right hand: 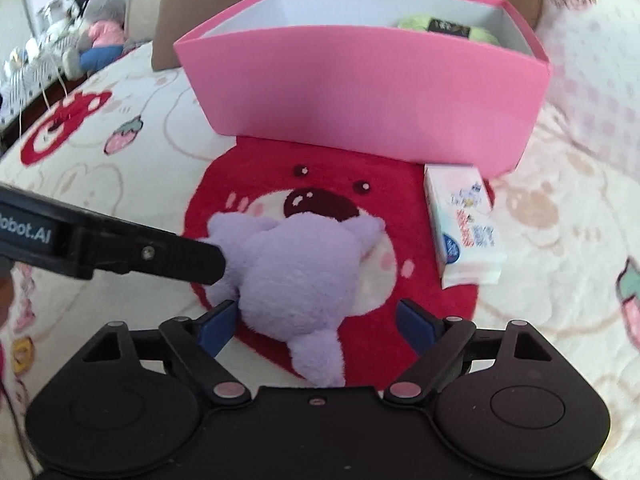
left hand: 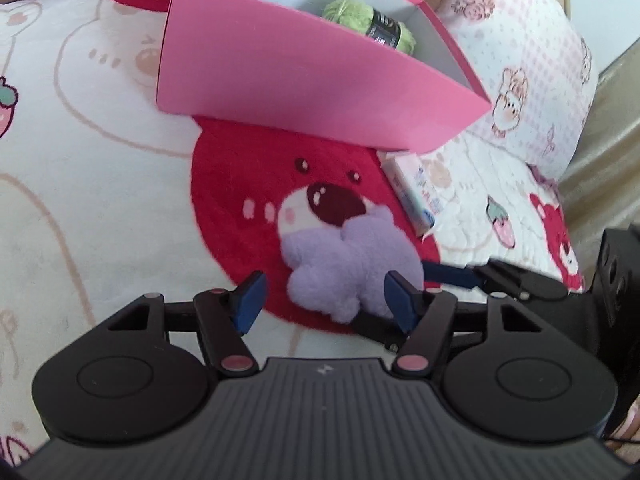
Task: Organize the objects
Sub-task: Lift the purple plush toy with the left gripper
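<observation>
Purple plush toy [right hand: 296,276]: lying on the bed's red bear patch, near side of the pink box [right hand: 360,100]. Likely light, soft, squashing under pressure; the thick body is offering the best hold. Right gripper [right hand: 316,326] fingers are standing released, straddling it; left gripper [left hand: 324,300] fingers are likewise released, toy touching the right one.

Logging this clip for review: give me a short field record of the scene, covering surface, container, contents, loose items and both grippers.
surface: bed cover printed with red bears and strawberries
container: pink box, open top, white inside
contents: green yarn ball at one end of the box
loose items: purple plush toy on the red bear print; tissue pack in front of the box, apart from the toy
left gripper: open, toy beside one finger
right gripper: open, astride the toy, not squeezing it
</observation>
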A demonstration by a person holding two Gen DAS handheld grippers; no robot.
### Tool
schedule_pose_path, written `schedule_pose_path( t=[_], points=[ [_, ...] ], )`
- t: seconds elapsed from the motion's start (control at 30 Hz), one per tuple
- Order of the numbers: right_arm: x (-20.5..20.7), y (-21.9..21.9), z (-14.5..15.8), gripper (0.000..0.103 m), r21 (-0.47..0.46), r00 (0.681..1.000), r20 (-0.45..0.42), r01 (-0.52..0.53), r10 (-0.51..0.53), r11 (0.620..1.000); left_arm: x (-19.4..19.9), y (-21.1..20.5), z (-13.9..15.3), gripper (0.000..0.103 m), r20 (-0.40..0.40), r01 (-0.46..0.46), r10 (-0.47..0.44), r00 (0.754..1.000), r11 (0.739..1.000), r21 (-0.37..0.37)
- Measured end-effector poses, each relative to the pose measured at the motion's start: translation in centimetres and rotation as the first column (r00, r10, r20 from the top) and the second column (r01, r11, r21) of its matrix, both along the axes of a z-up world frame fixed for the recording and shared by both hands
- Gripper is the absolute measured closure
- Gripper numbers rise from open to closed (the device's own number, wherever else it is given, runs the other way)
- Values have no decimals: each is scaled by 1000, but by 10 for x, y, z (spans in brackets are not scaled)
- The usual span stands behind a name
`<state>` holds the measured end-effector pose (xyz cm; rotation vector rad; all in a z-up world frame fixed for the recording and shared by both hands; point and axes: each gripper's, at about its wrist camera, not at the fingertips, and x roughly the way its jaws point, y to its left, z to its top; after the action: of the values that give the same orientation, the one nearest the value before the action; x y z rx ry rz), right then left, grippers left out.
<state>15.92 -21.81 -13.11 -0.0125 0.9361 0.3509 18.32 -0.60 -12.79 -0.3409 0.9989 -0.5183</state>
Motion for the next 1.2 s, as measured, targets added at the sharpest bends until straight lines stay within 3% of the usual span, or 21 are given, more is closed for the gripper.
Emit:
schedule_pose_path(
  t=[0.03, 0.1, 0.13, 0.17, 0.27, 0.47, 0.63, 0.7, 0.77, 0.97, 1.03, 1.1, 1.13, 1.2],
  points=[
    [0, -1, 0, 16, 16, 1000, 1, 3, -3, 1000, 1, -1, 1, 44, 7, -2, 2, 1000, 1000, -7],
    [-3, -2, 4, 28, 51, 999, 35, -13, 11, 999, 4, -4, 3, 50, 3, 18, -18, 1000, 999, -27],
    [-5, -2, 7, 43, 56, 998, 58, -24, 21, 998, 6, -5, 4, 52, -7, 28, -28, 1000, 999, -46],
    [-5, 1, 8, 44, 44, 997, 74, -30, 27, 999, 7, -6, 3, 56, -18, 37, -38, 999, 997, -73],
    [-4, 5, 8, 46, 12, 996, 81, -48, 47, 999, 5, -13, 5, 63, -13, 53, -55, 998, 995, -88],
    [-3, 10, 6, 46, -23, 997, 72, -42, 43, 999, -3, -31, 6, 66, 19, 35, -36, 999, 998, 48],
    [-3, 6, 4, 46, -12, 997, 66, -30, 31, 999, -3, -28, 7, 54, 39, -28, 23, 999, 990, 142],
    [-3, 5, 3, 46, -7, 998, 64, -28, 28, 1000, 2, -22, 4, 54, 24, -22, 20, 1000, 995, 95],
    [-4, 5, 2, 46, -12, 997, 72, -31, 32, 999, 5, -18, 0, 52, -11, -17, 17, 1000, 1000, -4],
    [-9, 9, -3, 46, -29, 993, 108, -41, 44, 999, 1, -27, -8, 53, 8, -28, 27, 1000, 998, 52],
    [-9, 11, -7, 47, -53, 993, 107, -43, 48, 998, 3, -29, -15, 49, -9, -45, 46, 999, 993, 107],
    [-9, 10, -9, 47, -46, 995, 97, -31, 35, 998, 2, -24, -20, 53, -31, -60, 62, 998, 996, 60],
    [-10, 9, -9, 47, -38, 995, 100, -27, 31, 999, 1, -23, -19, 61, -40, -61, 63, 997, 997, 36],
    [-13, 7, -7, 47, -24, 994, 108, -24, 26, 999, -3, -23, -14, 64, -22, -59, 60, 998, 998, 37]
  ],
)
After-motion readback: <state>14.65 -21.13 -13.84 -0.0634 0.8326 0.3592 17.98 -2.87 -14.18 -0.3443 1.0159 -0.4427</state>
